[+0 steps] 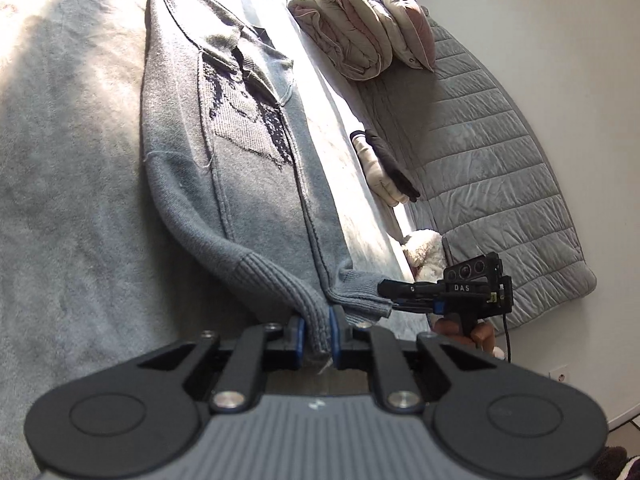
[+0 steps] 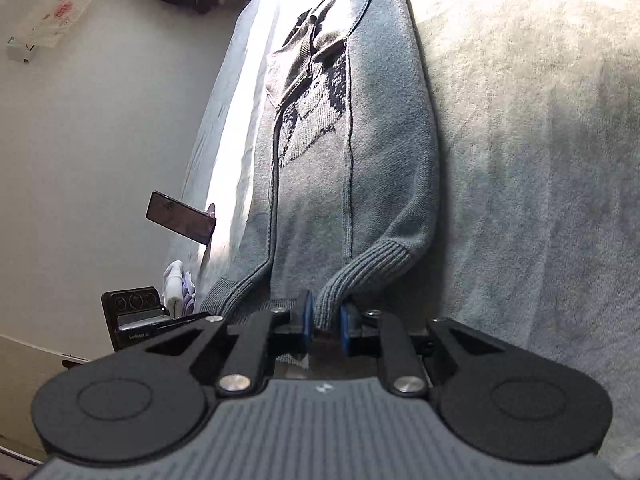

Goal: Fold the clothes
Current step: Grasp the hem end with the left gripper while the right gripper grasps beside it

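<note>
A: Sweater (image 1: 248, 184) lies flat on the grey bed (image 1: 72, 200), sleeves folded in. Left gripper (image 1: 317, 334)?

B: Fingers closed on one ribbed cuff (image 1: 280, 280). Right gripper (image 2: 326, 326) pinches the other cuff (image 2: 360, 268).

A: The neck end?

B: Shaded, hard to make out. The cuff ends are hidden between the pads. The dark knit pattern (image 2: 316, 92) is unclear too.
</note>
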